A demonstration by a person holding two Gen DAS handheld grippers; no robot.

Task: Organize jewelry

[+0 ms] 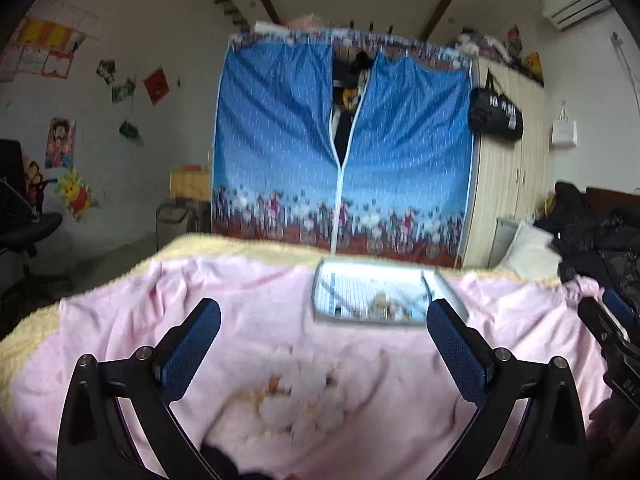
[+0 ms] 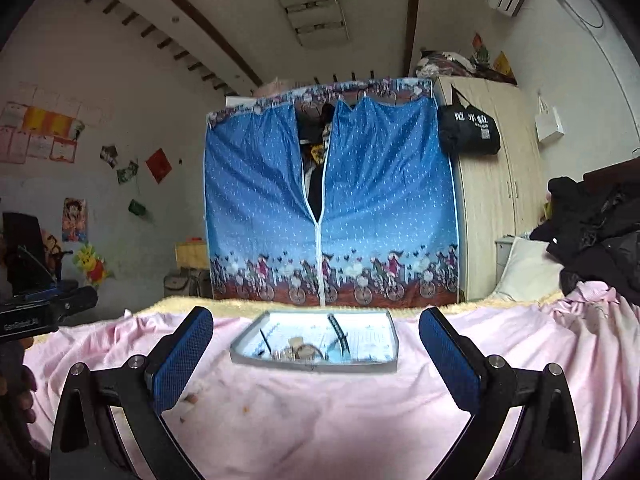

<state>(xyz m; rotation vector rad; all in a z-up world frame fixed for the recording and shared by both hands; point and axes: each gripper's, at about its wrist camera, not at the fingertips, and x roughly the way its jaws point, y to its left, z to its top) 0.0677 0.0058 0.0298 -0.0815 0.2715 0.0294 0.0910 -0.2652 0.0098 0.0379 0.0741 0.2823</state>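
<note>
Left gripper: blue-padded fingers spread wide, nothing held between them. It is held low over a pink blanket, which is rumpled and carries a worn, blotchy patch at 6 o'clock in the left wrist view.

Right gripper: likewise released, pads well apart, nothing gripped. In the left wrist view its black body is glimpsed at 3 o'clock; in the right wrist view the left gripper's body is seen at 9 o'clock, a hand partly visible below it.

Jewelry tray: a shallow grey-rimmed tray set flat on the blanket, straight ahead at 12 o'clock of the right gripper, between the lines of its two fingers but beyond their tips. From the left gripper it is seen toward 1 o'clock, its near right corner hidden behind the right finger. A small heap of jewelry lies at the near edge of the tray; single pieces are too blurred to be told apart. Two dark thin items lie slanted farther back in the tray.

Beyond the blanket, a cream fleece edge is noted. Farther off stands a blue fabric wardrobe, its zip partly open. A black bag hangs at 1 o'clock on a pale wooden cupboard. Dark clothes are piled at 3 o'clock.
</note>
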